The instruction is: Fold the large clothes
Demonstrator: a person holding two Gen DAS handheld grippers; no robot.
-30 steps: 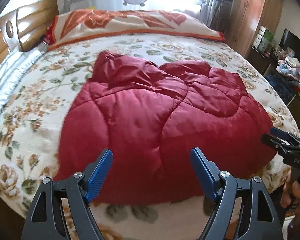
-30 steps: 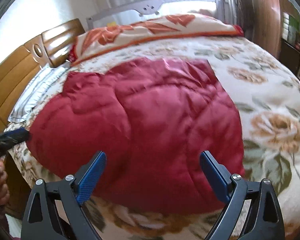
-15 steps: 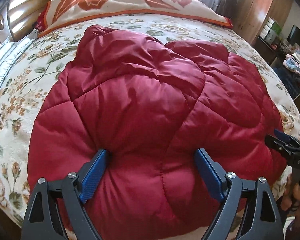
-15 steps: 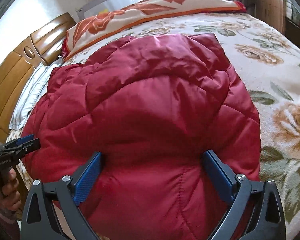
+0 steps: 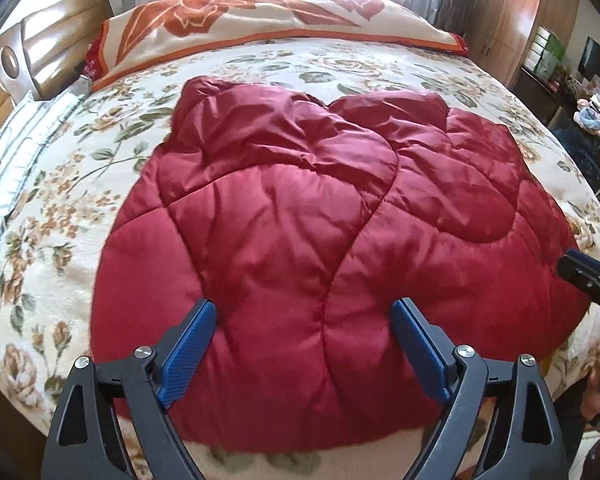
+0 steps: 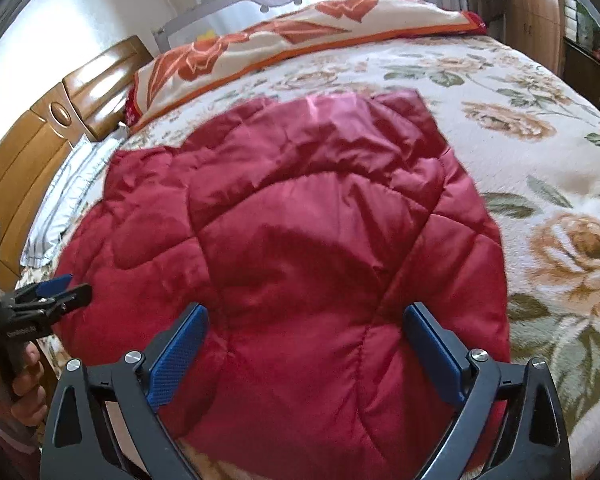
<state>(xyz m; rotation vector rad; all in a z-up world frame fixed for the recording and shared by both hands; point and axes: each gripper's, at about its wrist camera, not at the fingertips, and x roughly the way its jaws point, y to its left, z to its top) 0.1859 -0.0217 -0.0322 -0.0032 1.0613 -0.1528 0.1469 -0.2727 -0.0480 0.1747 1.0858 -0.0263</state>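
Left hand-held gripper (image 5: 304, 354), jaws opening, and right hand-held gripper (image 6: 306, 358), spread, I hold over the red quilted jacket's (image 5: 300, 240) near hem, straddling it ungripped.

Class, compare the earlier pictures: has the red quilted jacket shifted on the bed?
Cannot tell. The red quilted jacket keeps its place against the orange-flowered blanket; only the cameras' distance changes.

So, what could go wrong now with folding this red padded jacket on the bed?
1. The red padded jacket is thick and puffy; a fold may spring back open.
2. Both hand-held grippers, left and right, are open over the near hem, the left one opening; they may pinch only the slippery top layer.
3. The near hem lies at the bed edge; it could slide off.
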